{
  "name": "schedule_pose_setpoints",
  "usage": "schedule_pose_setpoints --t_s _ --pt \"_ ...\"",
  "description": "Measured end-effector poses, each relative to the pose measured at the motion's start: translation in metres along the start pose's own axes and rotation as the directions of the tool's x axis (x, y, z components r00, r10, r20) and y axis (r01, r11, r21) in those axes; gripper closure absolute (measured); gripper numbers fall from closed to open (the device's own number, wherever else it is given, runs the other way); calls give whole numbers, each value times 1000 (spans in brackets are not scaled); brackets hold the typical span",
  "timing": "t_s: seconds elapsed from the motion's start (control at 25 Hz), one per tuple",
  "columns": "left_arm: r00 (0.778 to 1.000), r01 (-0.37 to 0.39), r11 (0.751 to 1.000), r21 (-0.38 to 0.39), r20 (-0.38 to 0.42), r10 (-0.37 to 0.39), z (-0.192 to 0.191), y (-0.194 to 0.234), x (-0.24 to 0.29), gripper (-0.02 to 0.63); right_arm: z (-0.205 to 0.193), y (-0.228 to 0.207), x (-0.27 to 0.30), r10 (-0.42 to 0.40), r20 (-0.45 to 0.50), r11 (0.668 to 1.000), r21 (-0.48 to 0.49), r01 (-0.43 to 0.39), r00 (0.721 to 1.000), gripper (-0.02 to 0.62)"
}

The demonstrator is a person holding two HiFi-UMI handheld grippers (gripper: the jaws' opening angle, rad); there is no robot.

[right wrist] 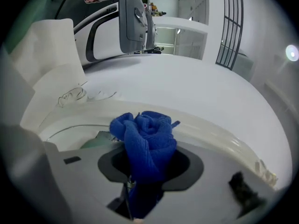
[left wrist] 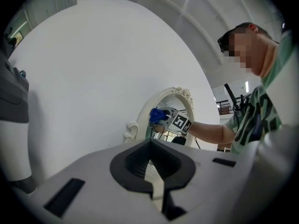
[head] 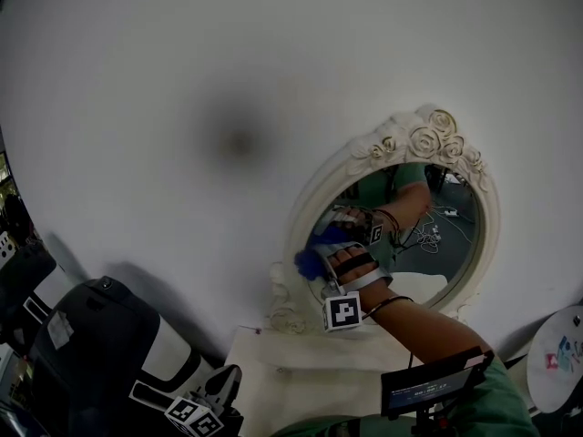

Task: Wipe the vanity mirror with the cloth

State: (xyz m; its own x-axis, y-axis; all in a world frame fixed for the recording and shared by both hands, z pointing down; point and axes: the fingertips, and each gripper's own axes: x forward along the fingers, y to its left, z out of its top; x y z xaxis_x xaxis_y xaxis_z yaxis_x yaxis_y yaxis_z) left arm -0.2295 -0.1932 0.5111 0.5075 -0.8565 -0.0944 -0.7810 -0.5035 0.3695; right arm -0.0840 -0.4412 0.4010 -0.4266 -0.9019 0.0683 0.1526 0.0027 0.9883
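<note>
While tight around the cloth, right claw at vanity mirror edge.

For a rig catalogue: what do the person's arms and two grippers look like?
The left gripper and right gripper are pale grey with black-lined claws, each bearing a black-and-white marker cube. The right arm shows black straps, a bracelet and a green sleeve.

Cream tabletop at btm, oval vanity mirror w/ ornate frame standing on it
</note>
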Motion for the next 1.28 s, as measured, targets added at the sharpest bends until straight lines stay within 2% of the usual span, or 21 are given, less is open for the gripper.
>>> schedule_pose_setpoints --t_s 0.24,0.48,0.72,1.0,1.12,1.28 --pt "1000 -28 1000 -11 4 28 -2 12 -13 597 12 -3 11 -24 -15 1000 -6 24 1000 439" --pt "1000 9 1000 -2 -9 -9 -1 4 1 598 -8 8 2 9 -19 1000 24 -8 1000 440" --pt "998 54 999 1 -39 -54 -4 -5 21 598 -73 17 -38 -11 -78 1000 8 12 997 440" --pt "987 144 989 7 -73 -144 -8 -31 60 598 -176 39 -98 3 -179 1000 1 -3 984 440" --pt "980 179 984 -6 -84 -178 -11 -43 71 598 -224 48 -126 6 -253 1000 -8 -8 968 440" --pt "974 206 979 -2 -96 -205 -17 -51 82 597 -281 57 -159 11 -361 1000 -18 -19 932 440"
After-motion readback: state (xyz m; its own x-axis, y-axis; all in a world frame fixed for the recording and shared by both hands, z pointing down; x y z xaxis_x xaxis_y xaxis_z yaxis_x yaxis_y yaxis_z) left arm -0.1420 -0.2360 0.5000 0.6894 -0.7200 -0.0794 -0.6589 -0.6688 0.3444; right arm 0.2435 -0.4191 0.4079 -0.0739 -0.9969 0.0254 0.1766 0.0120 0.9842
